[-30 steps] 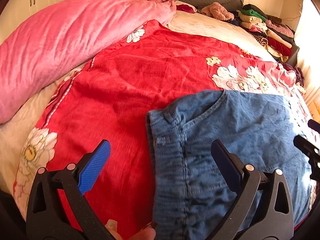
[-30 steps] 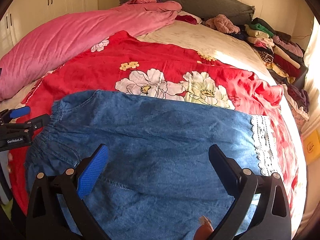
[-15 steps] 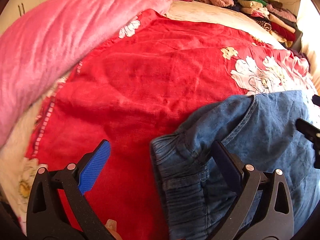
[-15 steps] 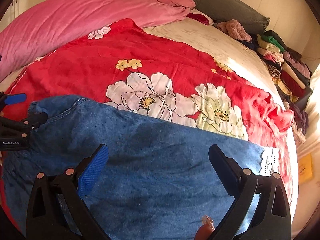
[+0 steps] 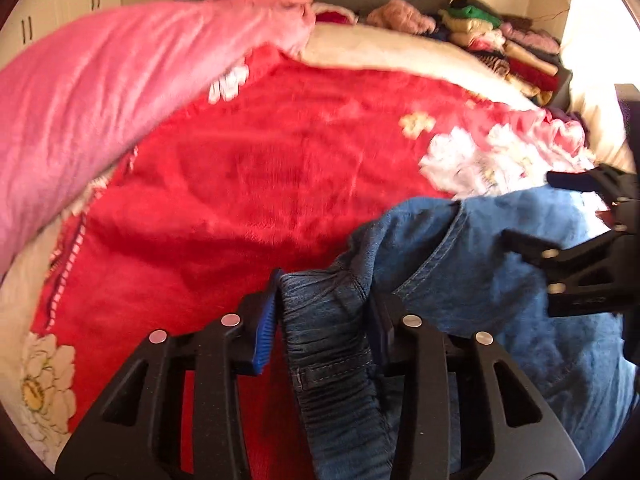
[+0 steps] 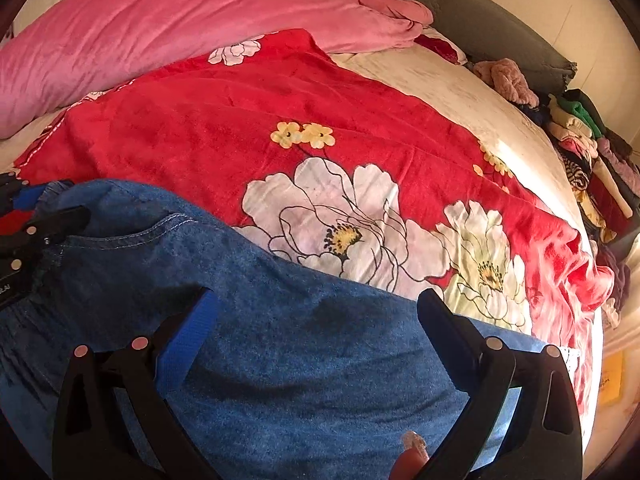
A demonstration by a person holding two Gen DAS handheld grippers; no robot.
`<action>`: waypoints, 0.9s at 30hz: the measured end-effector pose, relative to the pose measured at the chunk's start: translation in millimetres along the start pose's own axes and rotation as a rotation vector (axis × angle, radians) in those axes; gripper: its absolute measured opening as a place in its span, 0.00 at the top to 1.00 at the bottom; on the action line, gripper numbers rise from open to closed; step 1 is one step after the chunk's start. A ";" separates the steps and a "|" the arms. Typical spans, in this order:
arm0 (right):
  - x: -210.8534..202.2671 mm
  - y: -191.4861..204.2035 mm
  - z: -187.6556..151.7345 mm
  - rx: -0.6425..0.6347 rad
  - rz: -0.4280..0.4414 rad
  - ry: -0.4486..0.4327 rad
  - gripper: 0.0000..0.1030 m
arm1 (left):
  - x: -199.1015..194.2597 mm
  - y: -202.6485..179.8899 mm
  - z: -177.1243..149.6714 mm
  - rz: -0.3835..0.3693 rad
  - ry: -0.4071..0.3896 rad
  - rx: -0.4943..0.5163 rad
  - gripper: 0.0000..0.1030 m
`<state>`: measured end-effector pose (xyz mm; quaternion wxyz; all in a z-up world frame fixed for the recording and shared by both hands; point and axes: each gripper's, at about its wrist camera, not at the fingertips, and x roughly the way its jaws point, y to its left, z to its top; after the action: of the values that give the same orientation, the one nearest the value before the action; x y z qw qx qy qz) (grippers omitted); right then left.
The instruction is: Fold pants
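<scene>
Blue denim pants (image 6: 280,352) lie across the near part of a red flowered blanket (image 6: 280,120); they also show in the left wrist view (image 5: 500,280). My left gripper (image 5: 324,320) is shut on the elastic waistband (image 5: 328,344), which bunches up between its fingers. It shows at the left edge of the right wrist view (image 6: 28,240). My right gripper (image 6: 316,320) is open over the middle of the pants, a finger on each side, with the denim spread flat beneath it. It shows at the right edge of the left wrist view (image 5: 568,220).
A big pink duvet (image 6: 180,24) lies along the left of the bed. Stacked folded clothes (image 6: 592,160) line the far right edge. A grey headboard (image 6: 500,32) stands at the back. A cream sheet (image 6: 460,100) lies beyond the blanket.
My left gripper has closed on the waistband, which is now gathered and lifted. My right gripper has moved forward over the pants and stays open.
</scene>
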<state>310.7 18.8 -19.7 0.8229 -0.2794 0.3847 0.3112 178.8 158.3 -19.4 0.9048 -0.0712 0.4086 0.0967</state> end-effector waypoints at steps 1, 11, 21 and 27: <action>-0.5 2.1 1.0 -0.014 0.002 -0.008 0.04 | -7.5 -0.6 -1.0 -0.005 -0.018 0.001 0.72; -1.4 27.3 -1.5 -0.114 0.058 -0.021 0.58 | -40.5 -10.2 -10.9 -0.058 -0.073 0.036 0.74; -56.0 20.2 -37.3 0.022 0.134 -0.166 0.90 | -45.6 -6.6 -16.2 -0.023 -0.083 0.052 0.73; -104.8 16.0 -69.6 0.126 0.190 -0.248 0.92 | -67.9 -15.6 -25.5 -0.024 -0.122 0.071 0.72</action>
<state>213.6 -50.6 23.2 0.8468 -0.1490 0.3235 0.3951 119.9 129.9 15.8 0.9310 -0.0378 0.3550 0.0756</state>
